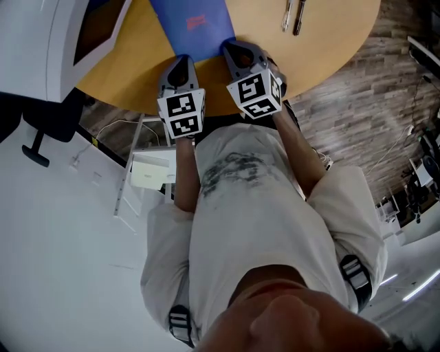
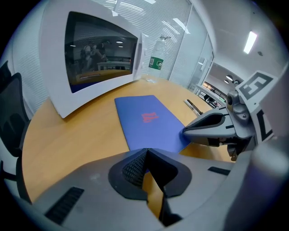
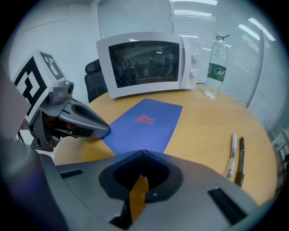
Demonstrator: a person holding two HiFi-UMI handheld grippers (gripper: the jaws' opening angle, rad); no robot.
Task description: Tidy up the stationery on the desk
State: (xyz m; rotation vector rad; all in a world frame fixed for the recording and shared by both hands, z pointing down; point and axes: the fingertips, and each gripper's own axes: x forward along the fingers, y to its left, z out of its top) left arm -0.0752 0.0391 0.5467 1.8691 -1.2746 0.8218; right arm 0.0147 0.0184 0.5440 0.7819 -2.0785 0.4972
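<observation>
A blue notebook (image 1: 192,24) with a red mark lies flat on the round wooden desk (image 1: 330,41). It also shows in both gripper views (image 2: 149,119) (image 3: 144,124). A white pen (image 1: 287,15) (image 3: 232,155) and a black pen (image 1: 299,17) (image 3: 240,160) lie side by side to its right. My left gripper (image 1: 181,63) (image 2: 146,150) hovers at the notebook's near left corner, shut and holding nothing. My right gripper (image 1: 236,48) (image 3: 143,151) is shut and bare too, with its tip over the notebook's near right corner.
A white microwave (image 1: 62,41) (image 3: 144,63) stands at the desk's far left, with a plastic water bottle (image 3: 216,67) (image 2: 156,61) beside it. A black office chair (image 1: 41,124) is left of the desk. The person's body is close to the desk's near edge.
</observation>
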